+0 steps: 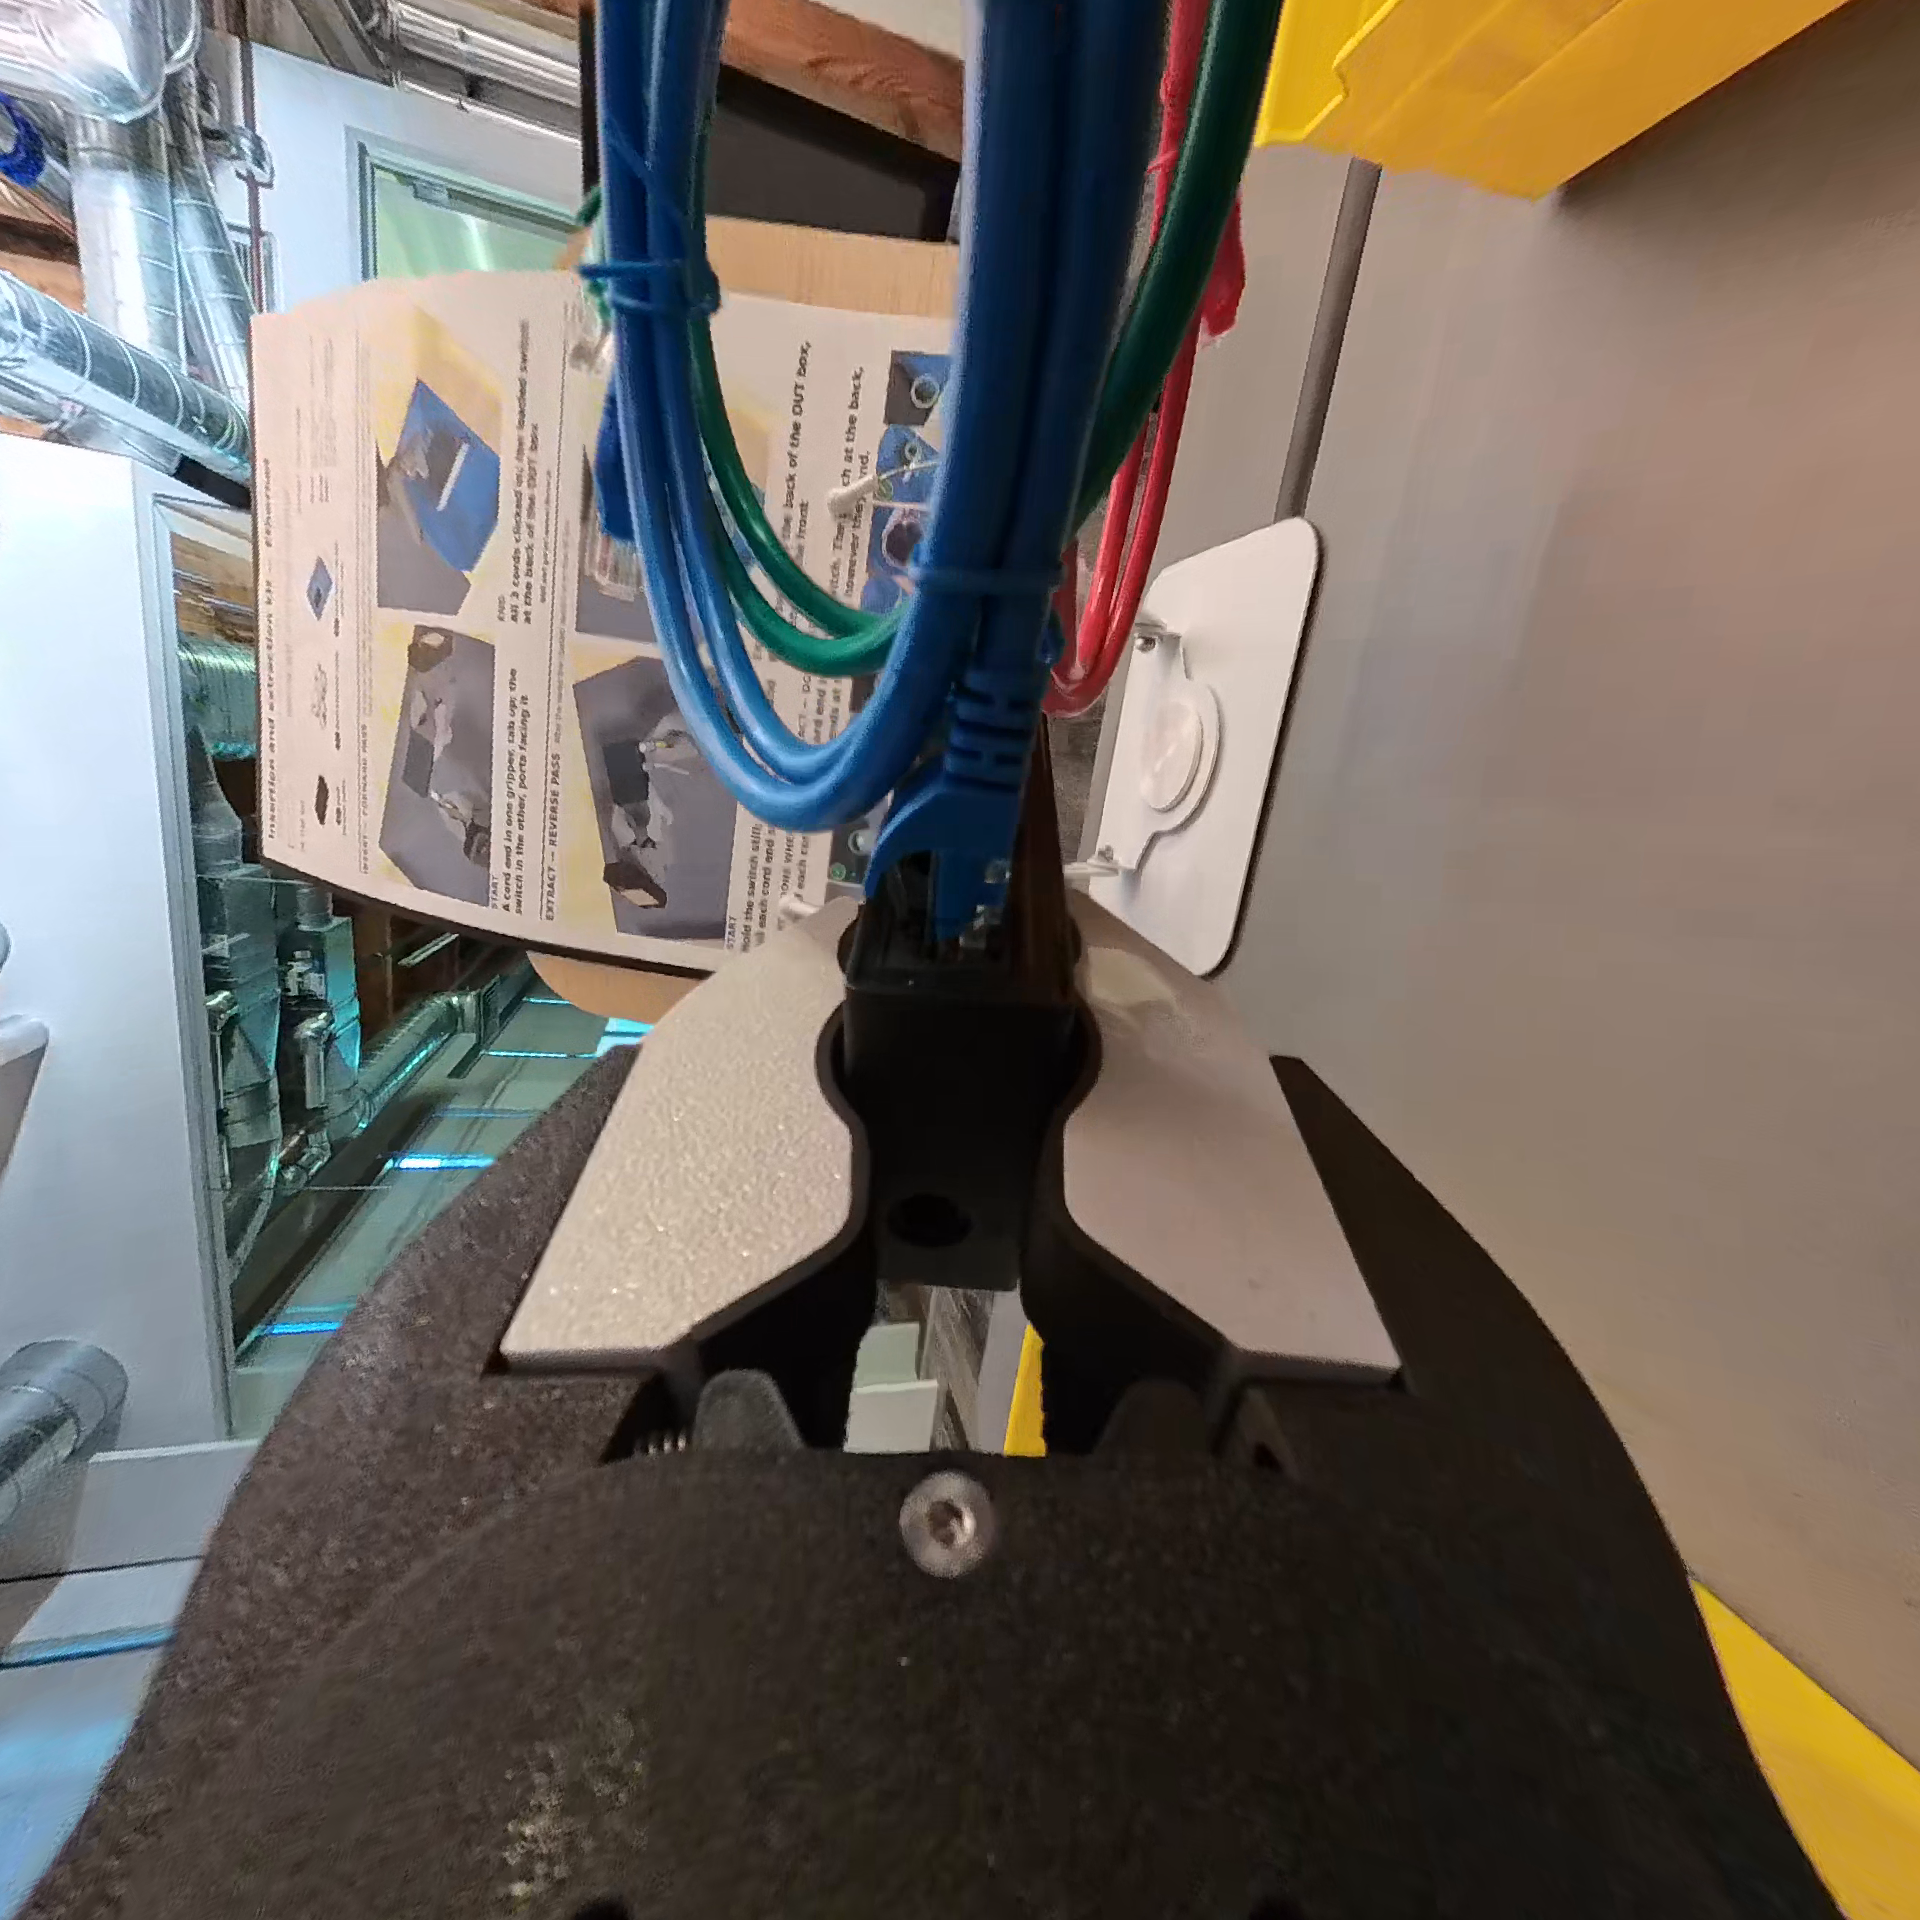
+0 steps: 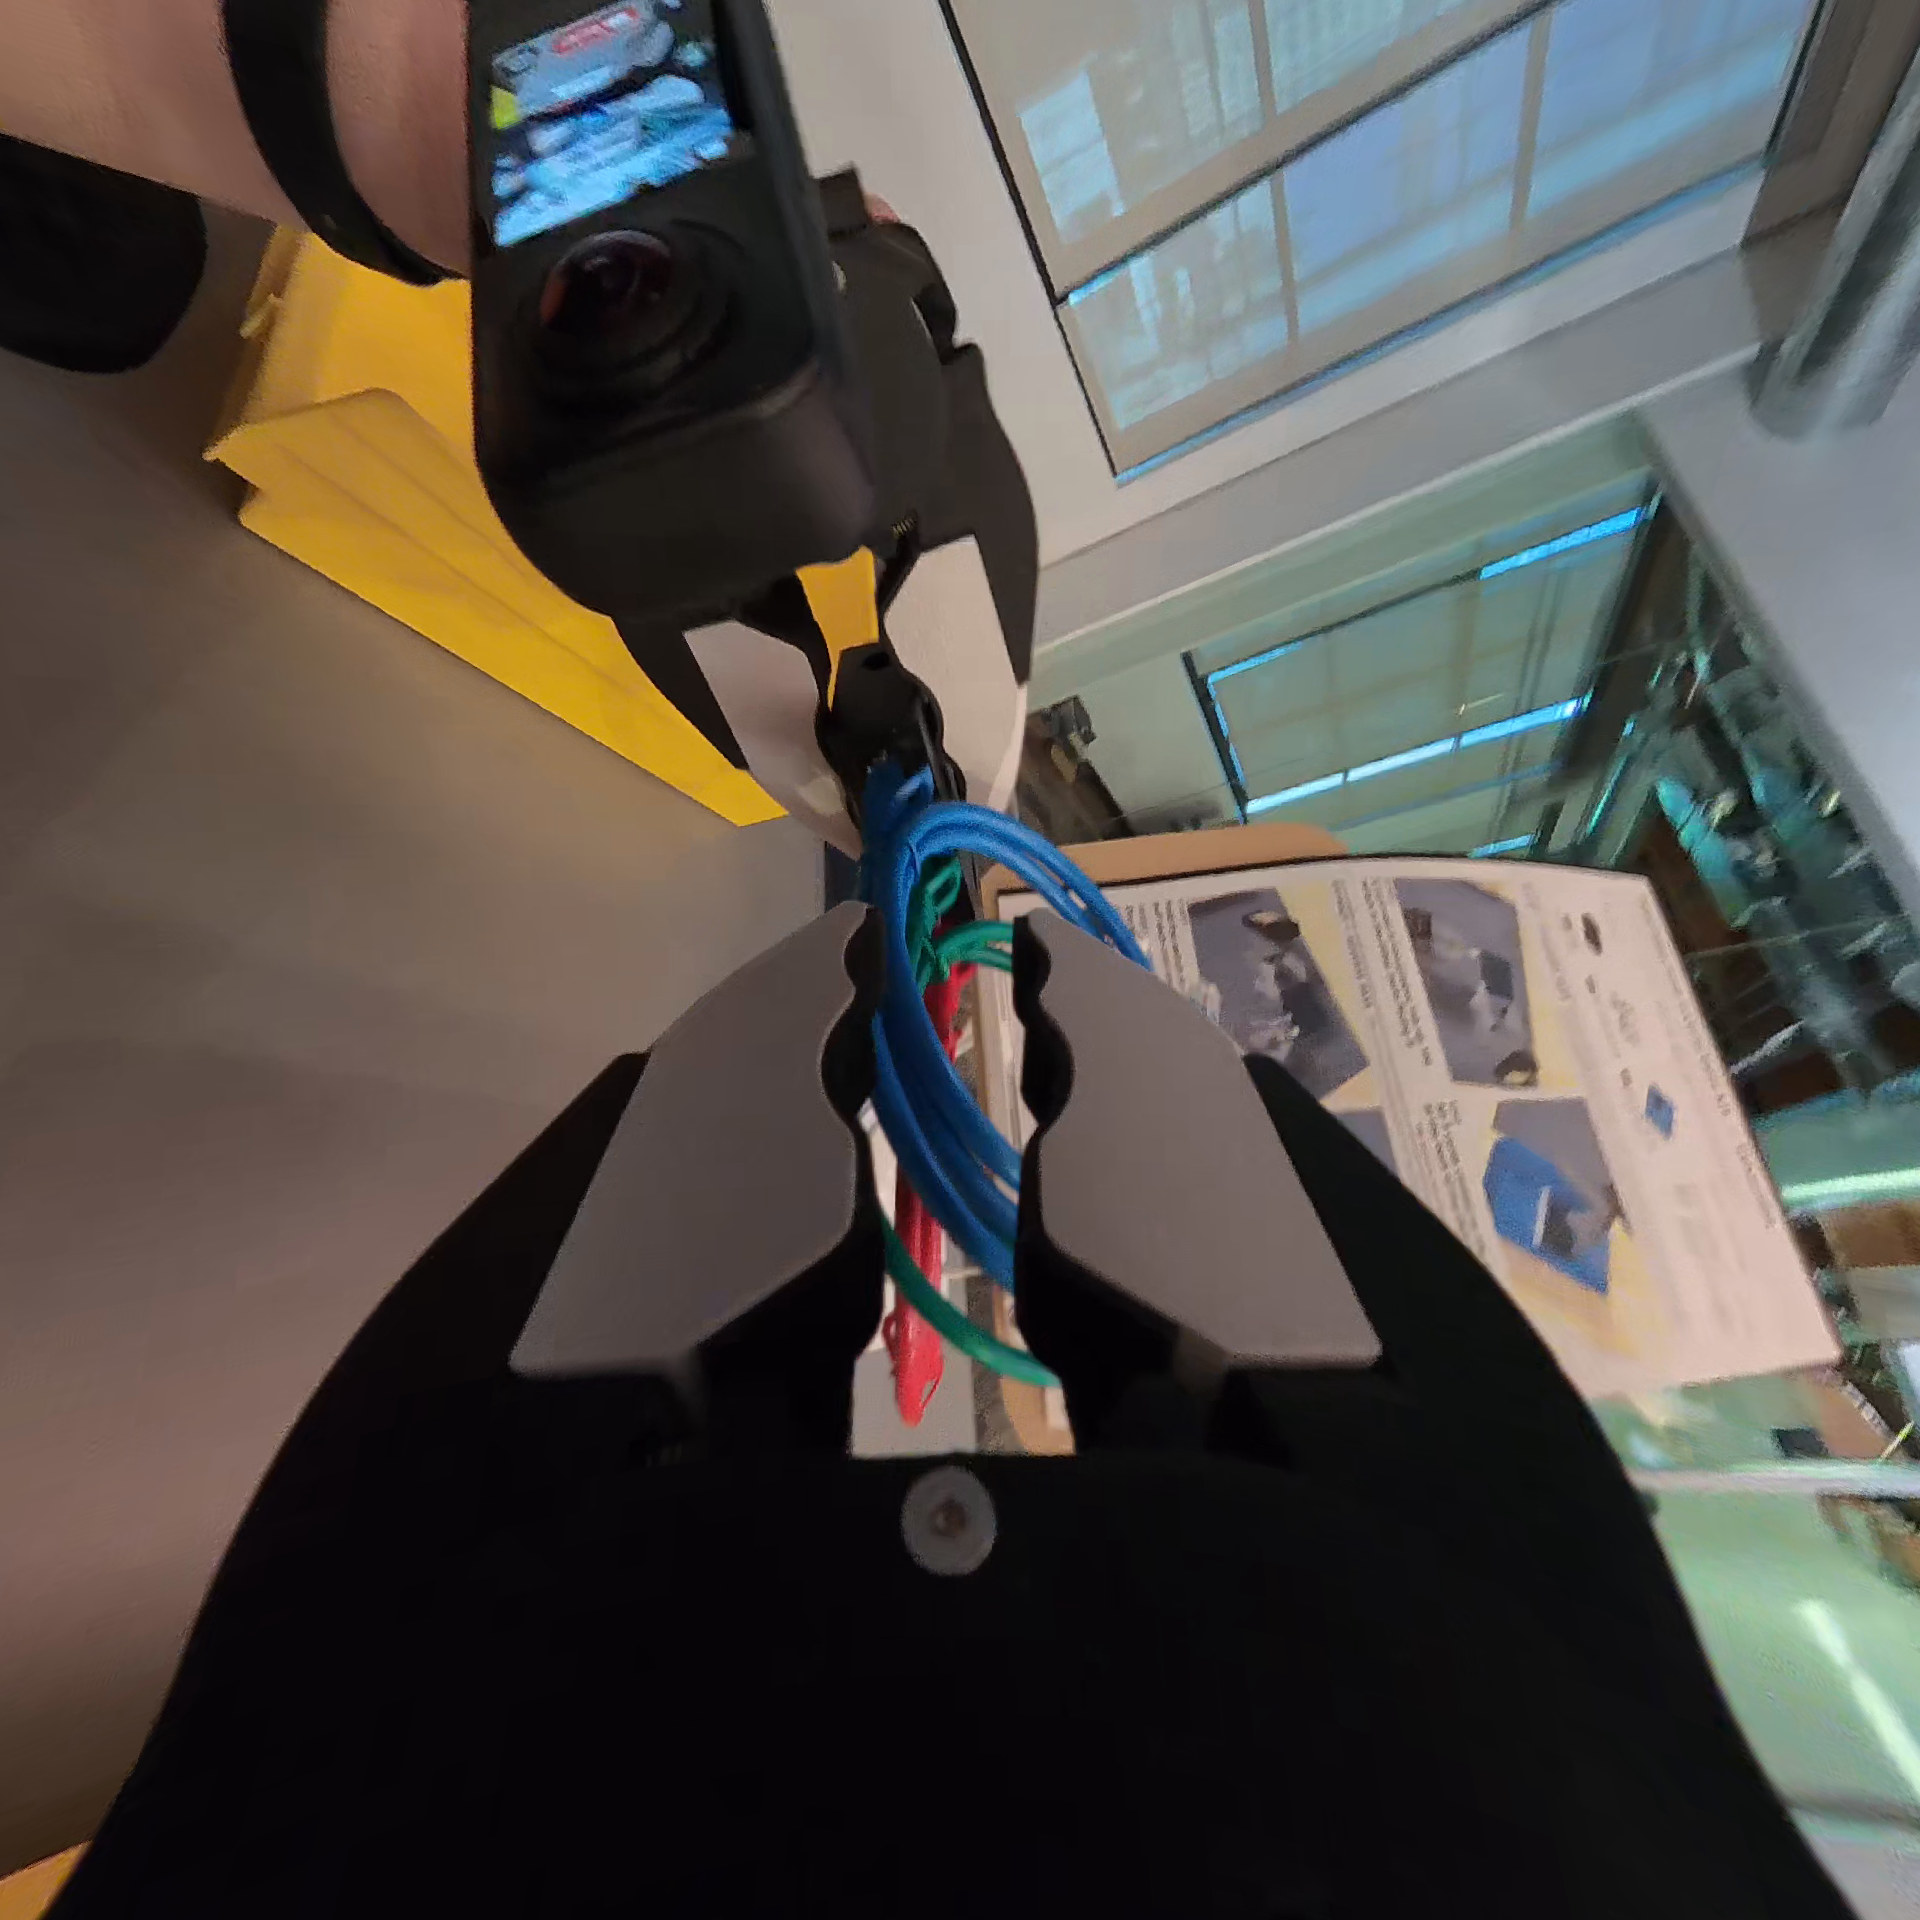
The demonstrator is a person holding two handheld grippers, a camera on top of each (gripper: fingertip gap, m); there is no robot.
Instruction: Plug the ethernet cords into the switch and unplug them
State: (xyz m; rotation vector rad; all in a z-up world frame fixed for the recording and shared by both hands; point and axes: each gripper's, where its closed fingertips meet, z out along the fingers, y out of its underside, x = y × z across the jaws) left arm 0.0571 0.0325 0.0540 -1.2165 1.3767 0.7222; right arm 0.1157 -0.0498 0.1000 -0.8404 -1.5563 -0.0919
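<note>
Printed writing shows on one thing only: the instruction sheet [image 1: 499,623] on its cardboard backing, standing behind the dangling cords, carrying bold headings, photo panels and paragraphs in black on white and yellow. From the right wrist view the same sheet [image 2: 1455,1091] appears, its print blurred.

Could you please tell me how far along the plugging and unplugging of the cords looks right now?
Partly done, I think. The left gripper is shut on the black switch, and a blue cord sits in one port. The right gripper is open around the hanging cord loops, gripping nothing. Whether the green cord and red cord are plugged in is hidden.
</note>
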